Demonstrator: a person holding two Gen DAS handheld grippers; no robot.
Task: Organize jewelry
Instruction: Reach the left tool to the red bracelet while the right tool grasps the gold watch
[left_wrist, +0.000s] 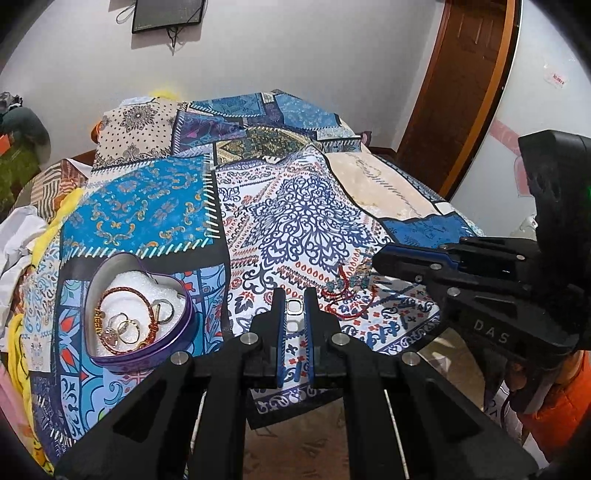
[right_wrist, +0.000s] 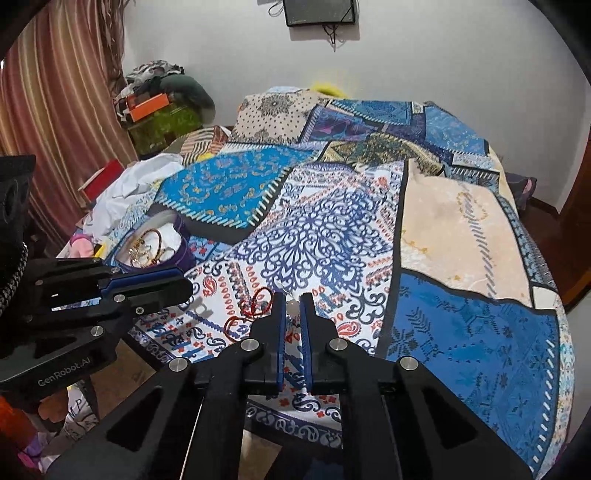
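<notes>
Left hand-held gripper (right_wrist: 184, 286) marked "GenRobot.AI", right hand-held gripper (left_wrist: 376, 258) marked "DAS"

A patchwork bedspread (left_wrist: 192, 199) in blue, white and beige panels covers the bed. On the white wall above hangs a dark framed panel (left_wrist: 168, 14) with cords trailing below; a brown wooden door (left_wrist: 458, 74) stands at the right. Striped curtains (right_wrist: 62, 92) hang at the left — beside them, a heap of clothes (right_wrist: 162, 96) and crumpled white cloth (right_wrist: 129, 192).
</notes>
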